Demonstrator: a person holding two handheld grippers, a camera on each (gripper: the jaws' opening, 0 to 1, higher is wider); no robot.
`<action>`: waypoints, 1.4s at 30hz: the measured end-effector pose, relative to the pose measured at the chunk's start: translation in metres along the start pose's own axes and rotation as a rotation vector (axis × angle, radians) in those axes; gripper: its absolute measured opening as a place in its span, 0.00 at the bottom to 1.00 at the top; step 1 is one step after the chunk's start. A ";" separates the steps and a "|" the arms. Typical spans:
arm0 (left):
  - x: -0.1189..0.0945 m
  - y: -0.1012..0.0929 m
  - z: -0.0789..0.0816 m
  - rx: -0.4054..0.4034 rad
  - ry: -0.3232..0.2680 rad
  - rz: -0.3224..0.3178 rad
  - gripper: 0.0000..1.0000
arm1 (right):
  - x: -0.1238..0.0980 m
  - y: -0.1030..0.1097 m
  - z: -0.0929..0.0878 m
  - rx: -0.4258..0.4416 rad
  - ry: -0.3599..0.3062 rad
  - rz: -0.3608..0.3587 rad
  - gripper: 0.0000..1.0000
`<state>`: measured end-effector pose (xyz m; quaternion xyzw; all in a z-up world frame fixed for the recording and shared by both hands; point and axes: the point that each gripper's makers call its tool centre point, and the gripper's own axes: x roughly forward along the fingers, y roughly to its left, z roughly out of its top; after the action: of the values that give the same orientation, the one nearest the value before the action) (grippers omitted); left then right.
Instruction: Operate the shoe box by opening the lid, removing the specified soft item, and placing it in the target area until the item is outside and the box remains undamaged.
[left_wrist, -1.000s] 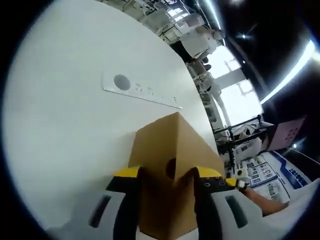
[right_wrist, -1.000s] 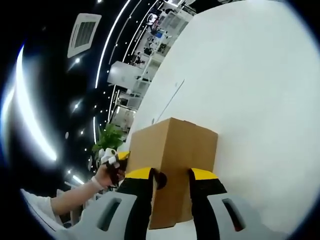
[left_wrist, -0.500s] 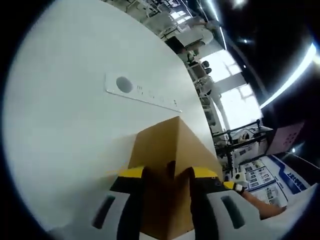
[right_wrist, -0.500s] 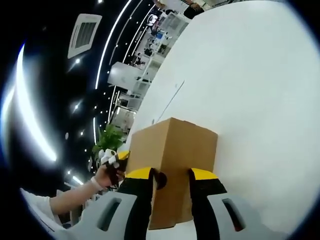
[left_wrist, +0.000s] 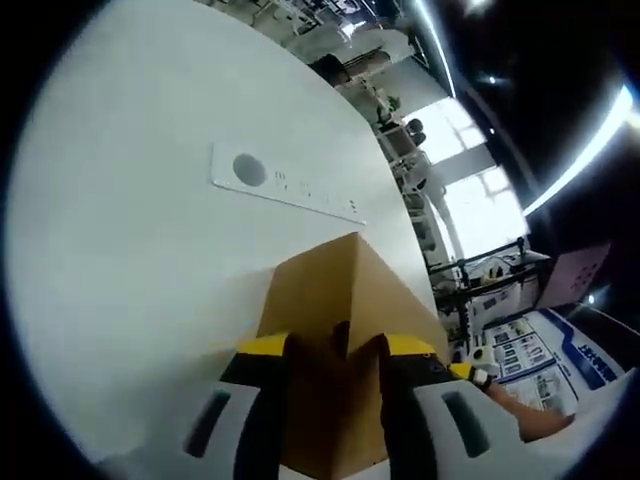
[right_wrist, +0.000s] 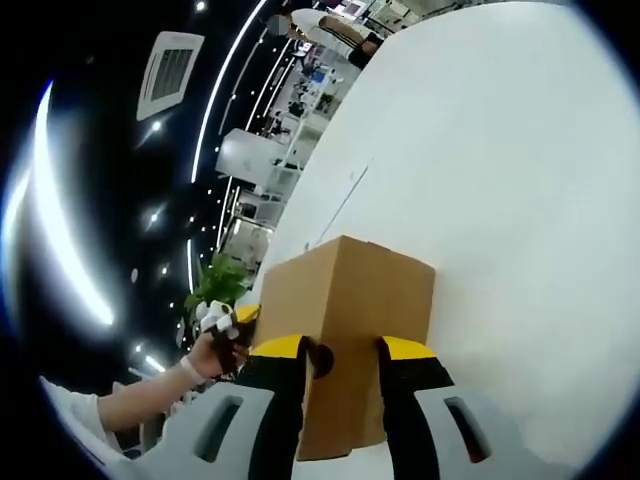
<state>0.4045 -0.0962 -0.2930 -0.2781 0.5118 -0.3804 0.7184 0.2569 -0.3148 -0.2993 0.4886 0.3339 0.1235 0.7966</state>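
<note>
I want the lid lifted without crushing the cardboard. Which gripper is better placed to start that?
Hard to separate: each clamps one end of the shoe box. Slightly the right gripper: its fingers sit squarely on an end face, while the left gripper straddles a corner edge.

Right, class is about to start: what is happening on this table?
A person holds a gripper in each hand, one at each end of a brown cardboard shoe box on a white table. The left gripper and right gripper each have their jaws closed on the box. The lid looks closed.
</note>
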 end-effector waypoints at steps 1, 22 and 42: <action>0.000 0.000 0.000 0.000 0.000 0.000 0.34 | 0.000 0.000 0.000 0.002 -0.001 0.001 0.27; 0.000 0.000 -0.001 -0.007 -0.009 0.006 0.33 | 0.000 0.000 -0.001 -0.002 0.059 -0.008 0.27; -0.003 0.000 -0.004 -0.026 -0.017 0.020 0.33 | 0.003 -0.002 0.006 -0.018 0.059 -0.021 0.28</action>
<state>0.4003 -0.0940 -0.2929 -0.2855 0.5135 -0.3639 0.7228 0.2631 -0.3187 -0.3006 0.4739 0.3611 0.1327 0.7921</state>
